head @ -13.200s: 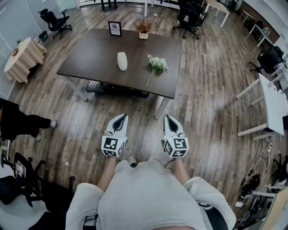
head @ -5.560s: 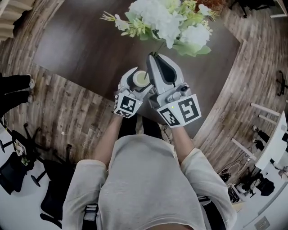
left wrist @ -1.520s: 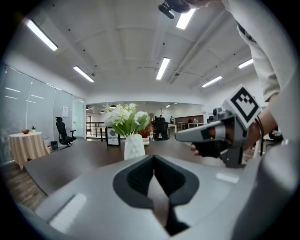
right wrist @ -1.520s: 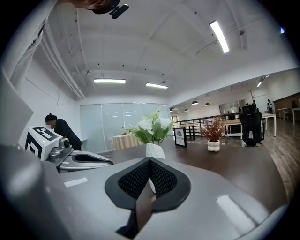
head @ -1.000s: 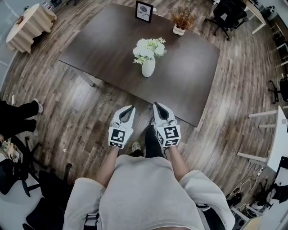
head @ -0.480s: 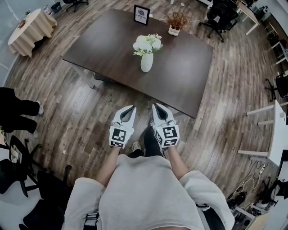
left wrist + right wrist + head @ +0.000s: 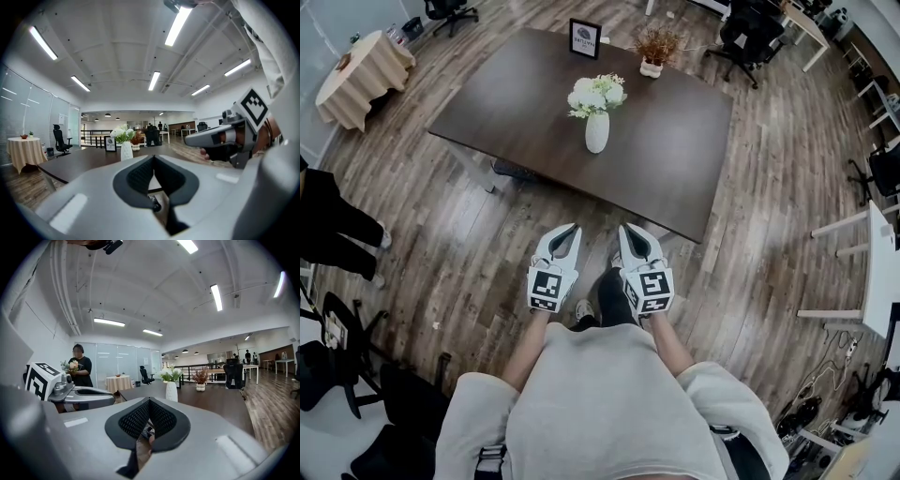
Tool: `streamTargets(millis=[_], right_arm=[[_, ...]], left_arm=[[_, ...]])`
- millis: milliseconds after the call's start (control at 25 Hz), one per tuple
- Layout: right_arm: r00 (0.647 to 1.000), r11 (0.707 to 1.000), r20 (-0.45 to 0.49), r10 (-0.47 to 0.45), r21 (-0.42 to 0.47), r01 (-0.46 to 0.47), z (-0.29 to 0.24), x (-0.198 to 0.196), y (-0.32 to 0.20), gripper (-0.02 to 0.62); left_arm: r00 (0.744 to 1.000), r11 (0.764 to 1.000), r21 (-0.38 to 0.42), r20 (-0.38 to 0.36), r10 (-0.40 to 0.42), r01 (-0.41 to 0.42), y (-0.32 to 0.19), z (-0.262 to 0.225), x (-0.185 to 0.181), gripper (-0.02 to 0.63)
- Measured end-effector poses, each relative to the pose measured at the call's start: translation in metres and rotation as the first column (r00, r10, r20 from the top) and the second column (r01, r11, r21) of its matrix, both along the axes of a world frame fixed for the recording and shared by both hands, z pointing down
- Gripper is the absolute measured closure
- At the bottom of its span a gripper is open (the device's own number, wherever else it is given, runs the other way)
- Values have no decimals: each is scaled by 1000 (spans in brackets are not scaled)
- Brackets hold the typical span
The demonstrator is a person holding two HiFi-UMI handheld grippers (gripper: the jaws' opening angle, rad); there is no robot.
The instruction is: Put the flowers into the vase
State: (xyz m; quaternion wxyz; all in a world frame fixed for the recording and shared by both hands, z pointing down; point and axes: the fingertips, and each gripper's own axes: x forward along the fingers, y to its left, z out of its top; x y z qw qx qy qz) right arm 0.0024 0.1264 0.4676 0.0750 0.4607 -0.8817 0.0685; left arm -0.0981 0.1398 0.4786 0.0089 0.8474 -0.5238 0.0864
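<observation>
A white vase (image 7: pixel 596 131) stands upright on the dark wooden table (image 7: pixel 675 159), with the white flowers (image 7: pixel 594 94) in it. The vase (image 7: pixel 126 151) with its flowers (image 7: pixel 123 134) shows small and far off in the left gripper view, and the vase (image 7: pixel 171 391) with the flowers (image 7: pixel 170 374) likewise in the right gripper view. My left gripper (image 7: pixel 563 234) and right gripper (image 7: pixel 630 233) are held side by side over the floor, well short of the table's near edge. Both are shut and empty.
A framed sign (image 7: pixel 584 38) and a small pot of dried plants (image 7: pixel 653 48) stand at the table's far edge. A round table with a beige cloth (image 7: pixel 361 77) is at the far left. Office chairs (image 7: pixel 748 33) and white desks (image 7: pixel 870 272) stand around. A person (image 7: pixel 79 366) holds a bouquet at the left.
I have backed away from the table with both grippers, so the vase and table look smaller and farther off. Both grippers stay shut.
</observation>
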Motion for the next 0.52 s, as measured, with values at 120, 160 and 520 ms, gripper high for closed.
streamTargets(millis=[120,160,520], right_arm=[[1000,1000,-5,1,-1,-1,1,4,1,600],[1000,1000,-4,4,0,-4,0,5,1,600],[1000,1000,-11,10,2,-10,4,9,8,600]], left_arm=[[1000,1000,8,3,-1,1,-1,-3,4,595],[1000,1000,12,5,2,-2,-2,-5,5,595],[1000,1000,16,9,6,-6,0,-4,10,595]])
